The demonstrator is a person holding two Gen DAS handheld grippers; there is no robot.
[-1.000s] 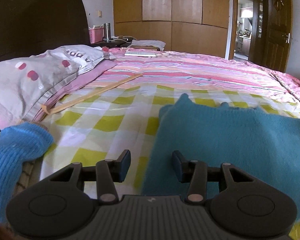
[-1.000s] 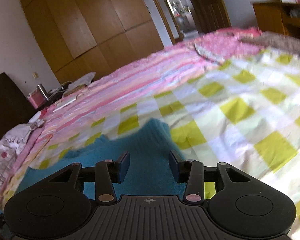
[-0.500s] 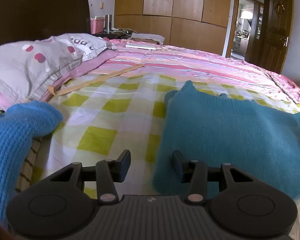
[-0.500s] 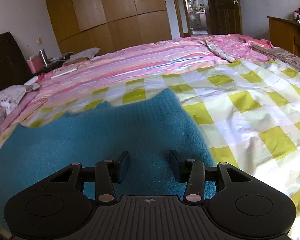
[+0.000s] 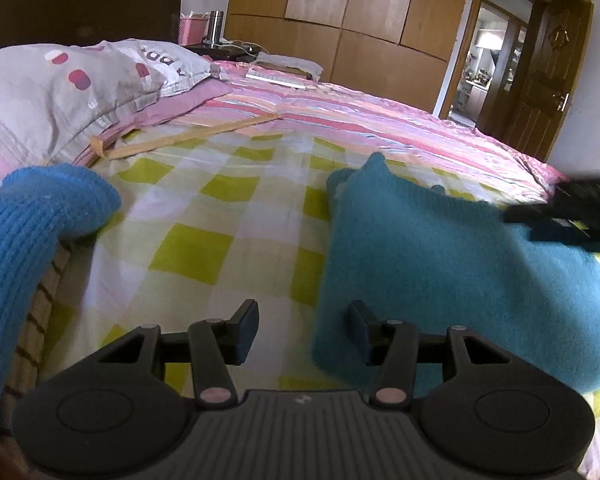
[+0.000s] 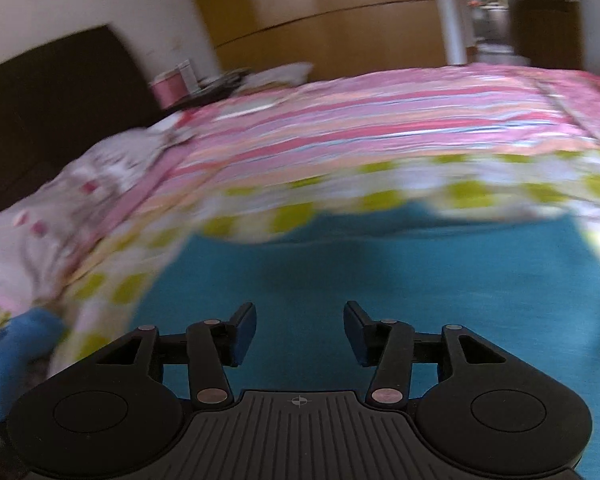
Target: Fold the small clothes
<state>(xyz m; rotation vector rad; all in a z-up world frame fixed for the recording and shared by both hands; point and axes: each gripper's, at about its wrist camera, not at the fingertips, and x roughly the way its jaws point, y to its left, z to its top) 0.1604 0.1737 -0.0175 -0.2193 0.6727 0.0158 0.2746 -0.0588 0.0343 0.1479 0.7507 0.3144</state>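
Observation:
A teal knitted garment [image 5: 452,264] lies flat on the checked bedspread [image 5: 228,216]. My left gripper [image 5: 303,332] hovers over the garment's near left edge, its jaws opening, nothing between them. In the blurred right wrist view the teal garment [image 6: 400,280] fills the foreground under my right gripper [image 6: 300,330], whose jaws are opening with nothing pinched. The right gripper [image 5: 568,216] also shows as a dark blurred shape over the garment's right side. A lighter blue knit piece [image 5: 32,224] lies at the left.
A grey spotted pillow [image 5: 72,88] and dark headboard [image 5: 80,0] stand at the left. Pink striped bedding [image 5: 360,120] covers the far bed. A nightstand with a pink box [image 5: 192,30] and wooden wardrobes [image 5: 360,20] lie beyond; a door [image 5: 540,80] is at the right.
The right gripper swept left over the teal garment, blurring its view, and entered the left wrist view at the right. Both grippers' jaws widened slightly. The left gripper shifted a little leftward.

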